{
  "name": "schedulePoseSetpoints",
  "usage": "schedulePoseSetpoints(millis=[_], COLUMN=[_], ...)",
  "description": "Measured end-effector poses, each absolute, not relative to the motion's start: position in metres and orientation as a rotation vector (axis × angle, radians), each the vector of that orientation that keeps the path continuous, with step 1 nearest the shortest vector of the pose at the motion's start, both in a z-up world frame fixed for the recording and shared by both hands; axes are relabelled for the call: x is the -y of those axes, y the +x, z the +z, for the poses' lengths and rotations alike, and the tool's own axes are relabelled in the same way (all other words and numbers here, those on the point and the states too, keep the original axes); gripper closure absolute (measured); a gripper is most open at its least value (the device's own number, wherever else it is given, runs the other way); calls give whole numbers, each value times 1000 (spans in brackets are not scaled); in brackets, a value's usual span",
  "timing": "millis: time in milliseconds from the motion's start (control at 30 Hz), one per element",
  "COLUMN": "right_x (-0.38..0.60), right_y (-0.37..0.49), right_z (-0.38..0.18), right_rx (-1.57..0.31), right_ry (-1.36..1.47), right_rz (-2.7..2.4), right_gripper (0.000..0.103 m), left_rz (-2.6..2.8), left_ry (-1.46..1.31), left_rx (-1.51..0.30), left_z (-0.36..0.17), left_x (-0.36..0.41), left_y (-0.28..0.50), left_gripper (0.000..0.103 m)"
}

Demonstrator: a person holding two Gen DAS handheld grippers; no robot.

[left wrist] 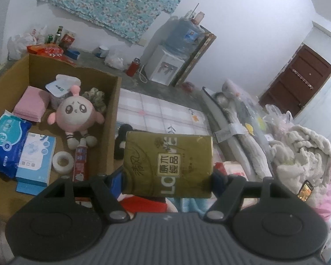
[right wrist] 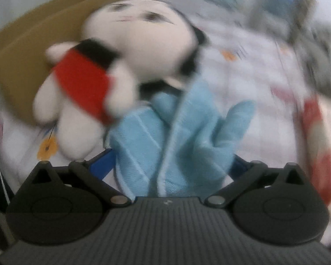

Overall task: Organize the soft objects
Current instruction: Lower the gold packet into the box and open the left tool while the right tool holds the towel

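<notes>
My left gripper (left wrist: pixel 168 176) is shut on a gold tissue pack (left wrist: pixel 168 163) and holds it above the bed, just right of an open cardboard box (left wrist: pixel 111 110). The box holds a pink round plush (left wrist: pixel 77 114), pink cloths (left wrist: pixel 32 105), wipes packs (left wrist: pixel 5 141), a mask box (left wrist: pixel 36 159), a tape roll (left wrist: pixel 63 161) and a red tube (left wrist: pixel 80 163). My right gripper (right wrist: pixel 174 165) is shut on a light blue cloth (right wrist: pixel 176 145). A white plush with a red and black shirt (right wrist: pixel 112 70) lies just beyond it, against the box (right wrist: pixel 22 44). The right wrist view is blurred.
A checked bedsheet (left wrist: pixel 156 110) lies beyond the box. Rolled bedding and blankets (left wrist: pixel 286 154) pile up at the right. A water dispenser (left wrist: pixel 167 66), a red flask (left wrist: pixel 133 66) and bags stand on the floor by the wall. A brown door (left wrist: pixel 298 79) is far right.
</notes>
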State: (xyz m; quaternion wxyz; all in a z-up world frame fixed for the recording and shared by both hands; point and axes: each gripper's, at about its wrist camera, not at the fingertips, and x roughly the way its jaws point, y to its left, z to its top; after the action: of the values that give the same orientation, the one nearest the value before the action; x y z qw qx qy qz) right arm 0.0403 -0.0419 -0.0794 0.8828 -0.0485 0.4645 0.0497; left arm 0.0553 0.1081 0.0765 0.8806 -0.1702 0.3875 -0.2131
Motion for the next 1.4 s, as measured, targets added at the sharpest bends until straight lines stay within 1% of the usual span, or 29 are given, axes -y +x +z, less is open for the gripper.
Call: schedulePoseSetpoints(millis=[33, 67, 100, 133, 167, 200, 233, 300, 333, 367, 400, 500, 600, 867, 1000, 1067, 1133, 1267, 1400], right_x=[53, 57, 61, 65, 67, 69, 68, 68, 70, 72, 74, 85, 97, 107, 113, 116, 117, 119, 119], right_y=[40, 40, 39, 37, 36, 35, 34, 31, 32, 32, 31, 42, 45, 47, 47, 47, 47, 46, 45], right_z=[-78, -77, -75, -73, -72, -71, -70, -68, -67, -65, -64, -69, -68, -71, -72, -72, -73, -73, -73], right_rx=[-964, -952, -948, -944, -942, -940, -939, -936, -936, -938, -939, -952, -963, -957, -954, -951, -947, -941, -938], right_ry=[-33, -45, -30, -12, -12, -9, -6, -5, 1, 6, 11, 72, 142, 212, 252, 264, 272, 280, 274], right_rz=[76, 39, 29, 17, 7, 2, -1, -6, -9, -9, -11, -1, 11, 24, 40, 48, 53, 61, 65], right_gripper=[7, 18, 25, 28, 35, 39, 41, 52, 54, 61, 69, 78, 80, 80, 80, 80, 80, 80, 80], left_rz=[-438, -430, -420, -406, -392, -370, -347, -303, -279, -255, -236, -188, -144, 86, 176, 212, 240, 231, 241], left_ry=[-355, -355, -356, -357, -358, -357, -357, -361, -366, -371, -374, -364, -377, -423, -341, -331, -296, -191, -186], left_rx=[-800, -793, -786, -778, -772, -765, -758, -753, -754, -760, -769, -823, -904, -1176, -1297, -1364, -1409, -1414, -1410], left_z=[77, 79, 81, 83, 85, 87, 89, 92, 92, 91, 90, 80, 63, 14, -3, -15, -25, -27, -29], left_x=[-110, -114, -118, -123, -129, -136, -143, -158, -167, -175, -180, -196, -210, -246, -249, -253, -254, -248, -253], left_y=[54, 54, 53, 52, 51, 51, 50, 50, 50, 51, 53, 63, 78, 120, 136, 144, 150, 156, 155], left_gripper=[28, 28, 28, 28, 28, 28, 28, 28, 28, 28, 28, 28, 28, 28, 28, 27, 23, 22, 22])
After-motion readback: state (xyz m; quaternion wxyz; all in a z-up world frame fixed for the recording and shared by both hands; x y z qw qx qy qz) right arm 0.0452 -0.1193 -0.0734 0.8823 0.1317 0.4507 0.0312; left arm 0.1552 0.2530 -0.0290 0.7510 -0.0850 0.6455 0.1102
